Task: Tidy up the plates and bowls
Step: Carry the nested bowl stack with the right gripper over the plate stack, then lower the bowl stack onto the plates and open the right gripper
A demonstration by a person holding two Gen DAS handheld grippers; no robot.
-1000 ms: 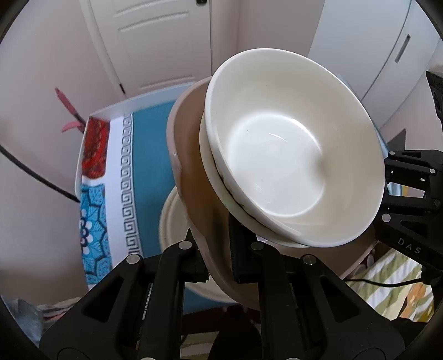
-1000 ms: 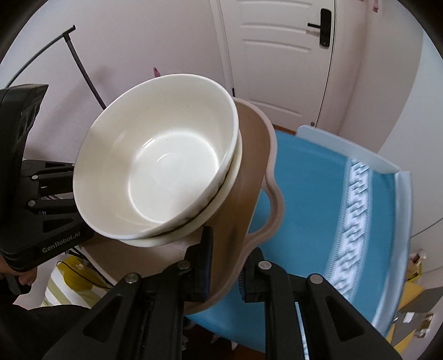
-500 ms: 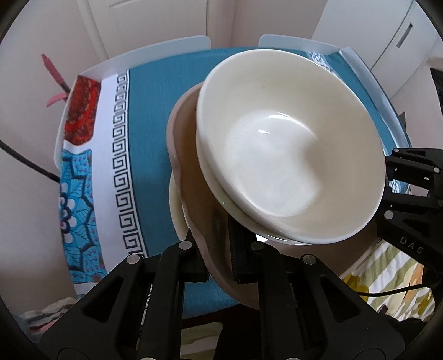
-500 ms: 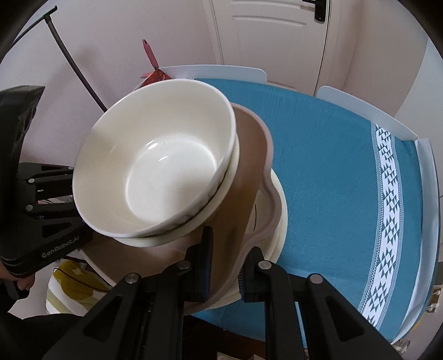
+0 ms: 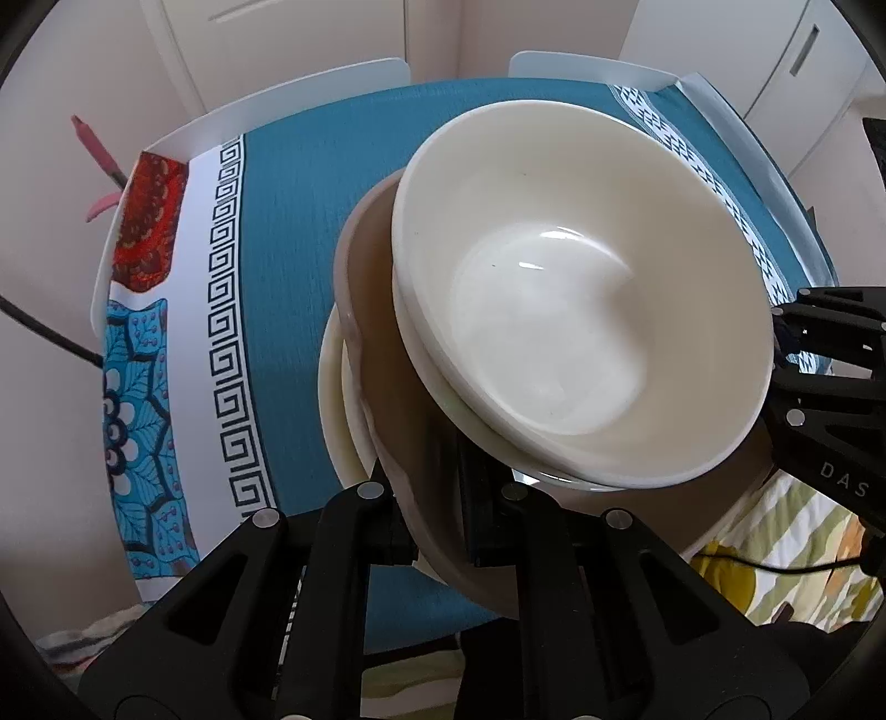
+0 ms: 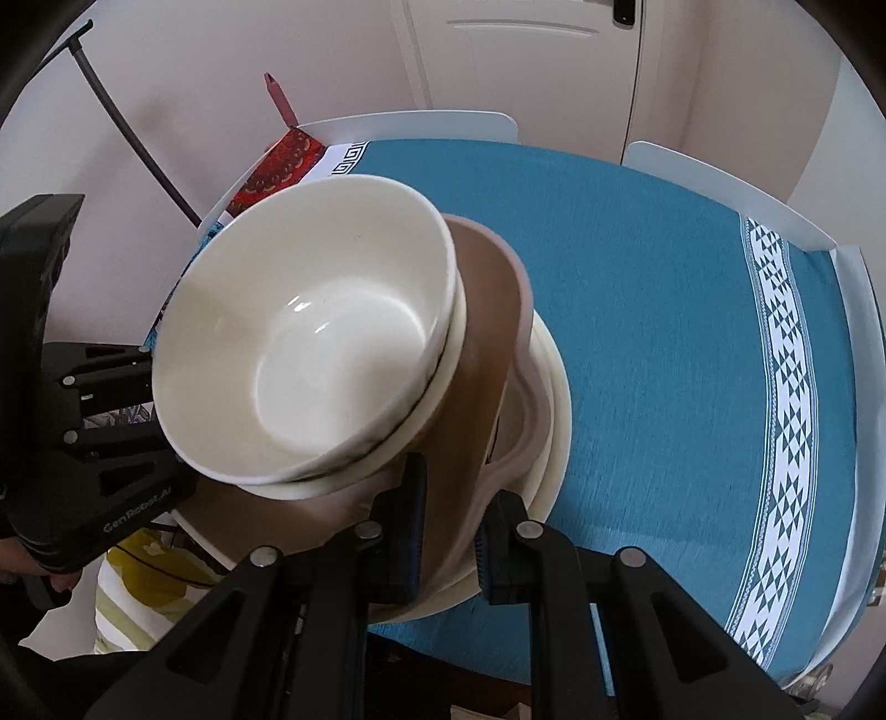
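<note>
right now both grippers clamp the same beige tray from opposite sides. the left gripper has its jaws nearly closed, pinching the tray's thin rim between its black fingers, and the right gripper does the same on the other side of the rim, its blue-edged pads pressed against the tray wall. in the left wrist view the right gripper's black body sits at the right edge, level with the tray; in the right wrist view the left gripper's body sits at the left edge.

on the tray stand two stacked white bowls: the upper bowl nests inside a lower bowl, of which only the rim shows beneath it. the top bowl holds nothing and its glazed inside catches the light. the tray looks tilted in both views.

under the tray a stack of cream plates lies on the table, and the tray's far edge lies over that stack; whether it touches the plates, i cannot tell.

the table carries a teal tablecloth with a white greek-key border and a red and blue floral end panel. white chair backs stand at the table's far side, with a white door behind them.
</note>
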